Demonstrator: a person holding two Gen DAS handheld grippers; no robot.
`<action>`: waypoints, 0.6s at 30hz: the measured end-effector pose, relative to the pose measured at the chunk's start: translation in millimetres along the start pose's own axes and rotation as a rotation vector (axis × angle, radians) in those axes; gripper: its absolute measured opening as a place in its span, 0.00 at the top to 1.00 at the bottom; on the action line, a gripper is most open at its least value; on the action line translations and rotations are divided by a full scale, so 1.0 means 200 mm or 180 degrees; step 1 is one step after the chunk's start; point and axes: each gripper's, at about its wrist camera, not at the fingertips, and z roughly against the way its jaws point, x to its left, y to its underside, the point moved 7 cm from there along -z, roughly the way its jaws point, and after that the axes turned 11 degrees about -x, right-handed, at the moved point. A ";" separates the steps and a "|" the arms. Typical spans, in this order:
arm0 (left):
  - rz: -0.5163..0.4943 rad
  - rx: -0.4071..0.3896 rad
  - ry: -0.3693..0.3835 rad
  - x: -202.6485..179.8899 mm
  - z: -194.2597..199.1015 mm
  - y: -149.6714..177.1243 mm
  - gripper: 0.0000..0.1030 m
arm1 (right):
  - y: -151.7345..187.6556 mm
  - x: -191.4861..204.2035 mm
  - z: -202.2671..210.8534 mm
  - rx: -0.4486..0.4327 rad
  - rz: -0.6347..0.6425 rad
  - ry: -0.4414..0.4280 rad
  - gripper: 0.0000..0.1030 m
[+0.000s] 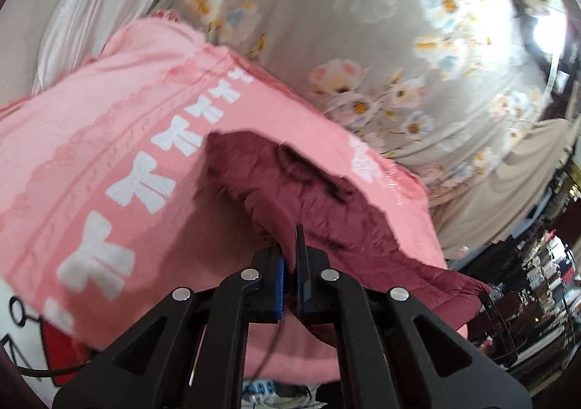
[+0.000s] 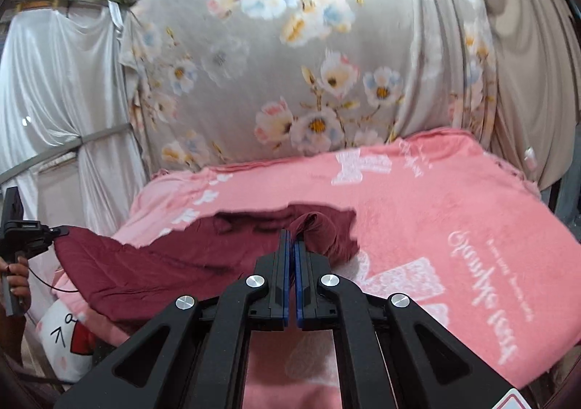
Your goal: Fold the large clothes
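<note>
A dark maroon garment point(image 1: 290, 176) hangs lifted above a pink blanket point(image 1: 109, 111) with white bows. My left gripper point(image 1: 289, 238) is shut on an edge of the maroon garment, cloth pinched between its blue pads. In the right wrist view the same maroon garment point(image 2: 174, 260) stretches leftward over the pink blanket point(image 2: 454, 213). My right gripper point(image 2: 292, 240) is shut on a bunched corner of it. At the far left of that view the left gripper point(image 2: 58, 231) shows in a hand point(image 2: 16, 282), holding the other end.
A grey floral sheet point(image 2: 290, 64) hangs behind the blanket, with a white curtain point(image 2: 54, 82) to its left. A white cartoon-print pillow point(image 2: 65, 340) lies at the blanket's near left corner. Cluttered shelves point(image 1: 552, 282) stand at the right of the left wrist view.
</note>
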 end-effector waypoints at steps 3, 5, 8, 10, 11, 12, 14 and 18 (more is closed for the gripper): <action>-0.0175 -0.0203 0.0118 -0.14 0.29 -0.01 0.97 | -0.08 0.03 0.16 -0.0176 -0.0033 -0.0020 0.98; -0.0299 -0.0359 0.0211 -0.24 0.43 -0.04 0.97 | -0.14 0.04 0.22 -0.0279 -0.0088 -0.0041 0.98; -0.0428 -0.0538 0.0398 -0.38 0.59 -0.11 0.96 | -0.18 0.05 0.22 -0.0339 -0.0138 -0.0057 0.98; -0.0518 -0.0612 0.0378 -0.42 0.62 -0.15 0.96 | -0.17 0.04 0.21 -0.0305 -0.0079 0.0003 0.98; -0.0543 -0.0623 0.0335 -0.43 0.62 -0.16 0.96 | -0.15 0.04 0.19 -0.0256 -0.0097 0.0010 0.98; -0.0506 -0.0564 0.0231 -0.40 0.59 -0.17 0.96 | -0.13 0.03 0.18 -0.0205 -0.0127 0.0017 0.98; -0.0382 -0.0405 0.0126 -0.33 0.53 -0.16 0.96 | -0.09 0.01 0.14 -0.0082 -0.0195 0.0012 0.98; -0.0027 -0.0077 -0.0253 -0.07 0.31 -0.11 0.96 | -0.02 0.01 0.00 0.0094 -0.0244 0.0005 0.98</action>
